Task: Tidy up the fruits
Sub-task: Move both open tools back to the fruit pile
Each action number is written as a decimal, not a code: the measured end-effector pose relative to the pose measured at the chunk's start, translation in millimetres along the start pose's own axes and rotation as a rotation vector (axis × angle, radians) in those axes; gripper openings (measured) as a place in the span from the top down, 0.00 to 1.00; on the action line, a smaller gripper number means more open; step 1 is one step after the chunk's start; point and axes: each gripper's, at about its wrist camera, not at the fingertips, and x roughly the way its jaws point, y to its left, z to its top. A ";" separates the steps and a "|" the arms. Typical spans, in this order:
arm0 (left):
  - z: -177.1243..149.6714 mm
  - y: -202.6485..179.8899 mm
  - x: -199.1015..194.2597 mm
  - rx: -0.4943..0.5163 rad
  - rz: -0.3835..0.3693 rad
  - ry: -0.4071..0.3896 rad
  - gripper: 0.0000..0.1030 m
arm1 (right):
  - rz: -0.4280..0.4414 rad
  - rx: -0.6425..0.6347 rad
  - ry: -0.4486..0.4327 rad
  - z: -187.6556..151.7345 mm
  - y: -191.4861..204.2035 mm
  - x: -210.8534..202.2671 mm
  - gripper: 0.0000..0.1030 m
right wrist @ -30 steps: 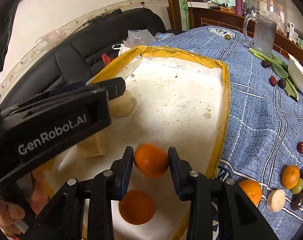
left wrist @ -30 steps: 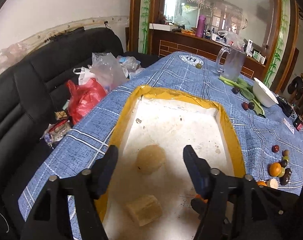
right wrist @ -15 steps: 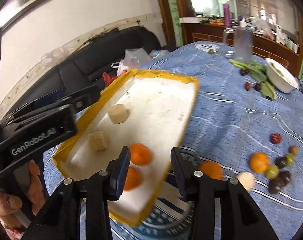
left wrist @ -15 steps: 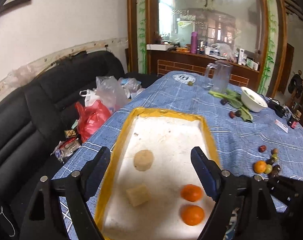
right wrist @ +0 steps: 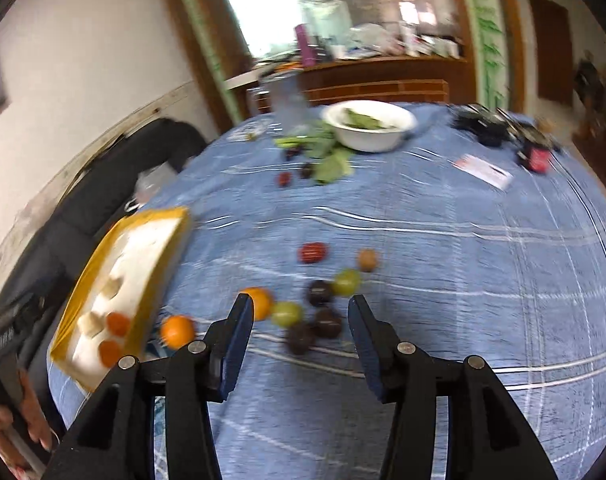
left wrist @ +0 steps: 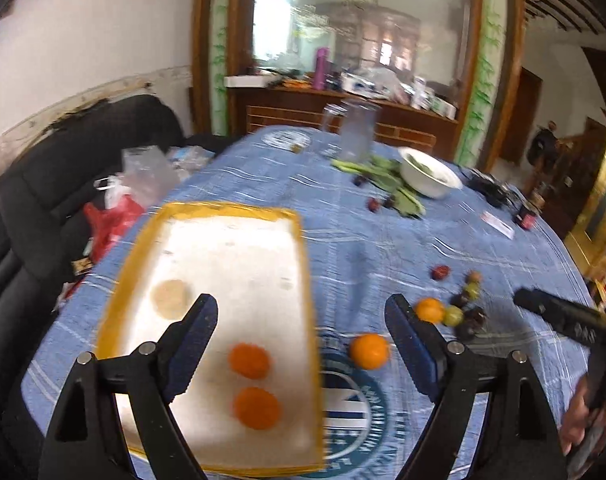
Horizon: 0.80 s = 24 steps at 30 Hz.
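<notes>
On the left of the bench [left wrist: 383,248], the yellow-rimmed tray [left wrist: 303,264] holds 2 oranges [left wrist: 249,360] and a pale round piece [left wrist: 171,298]. The left gripper [left wrist: 301,334] hangs above it, fingers wide and opening, nothing between them. Right of the tray lies 1 orange [left wrist: 369,351], then a cluster of small fruits [right wrist: 323,312]. The right gripper [right wrist: 299,332] hovers over that cluster, fingers moderately apart and opening, gripping nothing. A white bowl [right wrist: 369,124] sits far back.
</notes>
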 end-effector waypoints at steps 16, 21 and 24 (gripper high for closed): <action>-1.8 -31.5 46.3 -0.047 -0.170 0.125 0.18 | 0.003 0.008 0.135 -9.9 -11.4 63.5 0.50; 6.3 -56.4 72.7 -0.044 -0.237 0.161 0.18 | 0.021 0.027 0.134 -11.3 -10.1 69.3 0.50; 9.0 -68.7 97.2 -0.064 -0.287 0.220 0.18 | 0.099 0.056 0.154 -13.0 -12.1 69.7 0.50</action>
